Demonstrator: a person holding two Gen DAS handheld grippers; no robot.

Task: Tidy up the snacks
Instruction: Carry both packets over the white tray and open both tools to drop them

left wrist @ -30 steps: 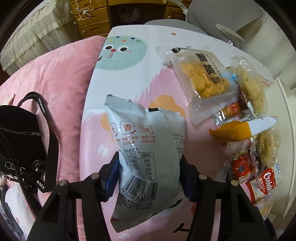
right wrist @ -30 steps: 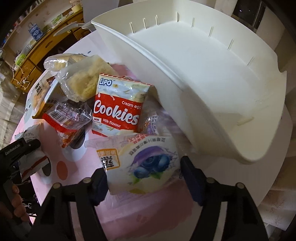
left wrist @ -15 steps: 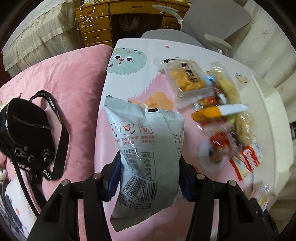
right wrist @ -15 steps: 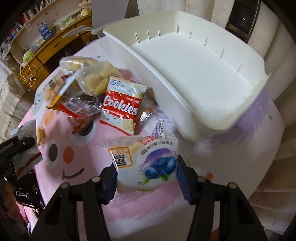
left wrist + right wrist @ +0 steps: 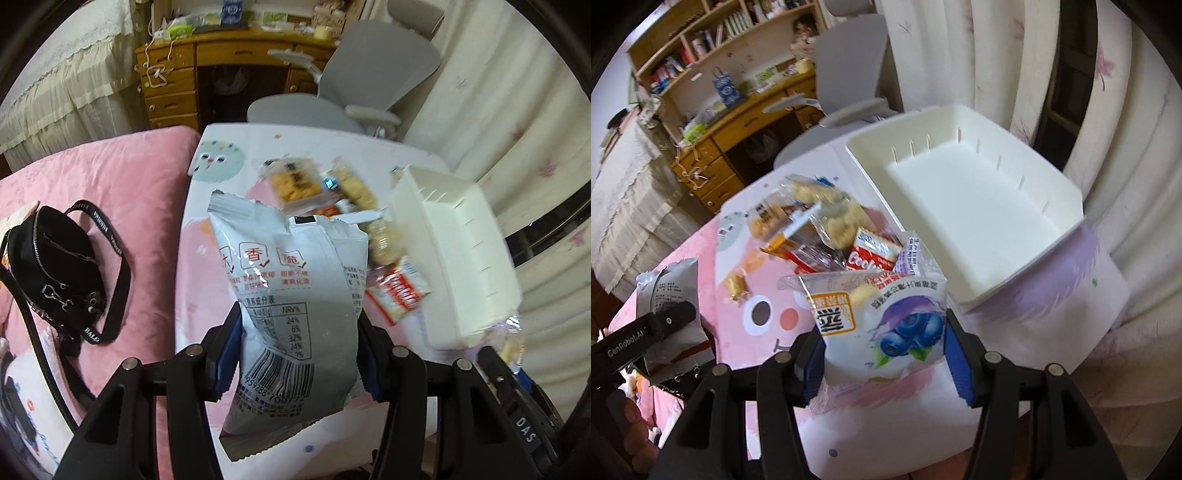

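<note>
snack pile [image 5: 827, 225] on table [image 5: 1052, 332] | left of bin [image 5: 964, 206]

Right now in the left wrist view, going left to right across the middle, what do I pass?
Black zippered shoulder bag on the pink blanket → grey foil snack bag gripped by the left gripper → red-and-white cookie packet → white plastic storage bin.

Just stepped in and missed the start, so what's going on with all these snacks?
A person is sorting snacks with two handheld grippers. The left gripper is shut on a grey snack bag, held above the table. The right gripper is shut on a blueberry packet. The white bin has nothing in it yet, and the other packets lie piled beside it.
</note>
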